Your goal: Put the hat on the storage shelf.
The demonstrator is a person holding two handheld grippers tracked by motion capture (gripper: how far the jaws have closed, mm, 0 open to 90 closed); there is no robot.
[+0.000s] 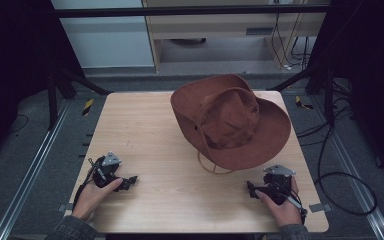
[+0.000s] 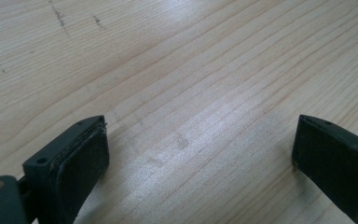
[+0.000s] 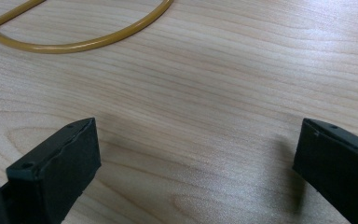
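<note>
Left gripper view: my left gripper (image 2: 200,140) has its jaws spread wide, nothing between them, just bare wooden table (image 2: 191,60) running to the top of frame. Right gripper view, same story: right gripper (image 3: 198,144) released, jaws far apart, empty. A tan chin cord (image 3: 81,43) loops across the upper left of that frame, near but not touching me.

High view: left gripper (image 1: 130,180) sits lower left, right gripper (image 1: 252,190) lower right, both low over the table, each in a hand. Brown hat (image 1: 230,120) is centre-right in the upper half of the frame, brim tilted, crown facing the camera. Its cord hangs out below the brim, just above my right gripper.

Judgement: this looks like the start, approach step, hat not yet touched. Next move calls for the right side to go up-frame to the near brim edge and close on a thin floppy lip; left probably needs to cross toward centre to take the opposite brim. Watch the cord: easy to snag.
</note>
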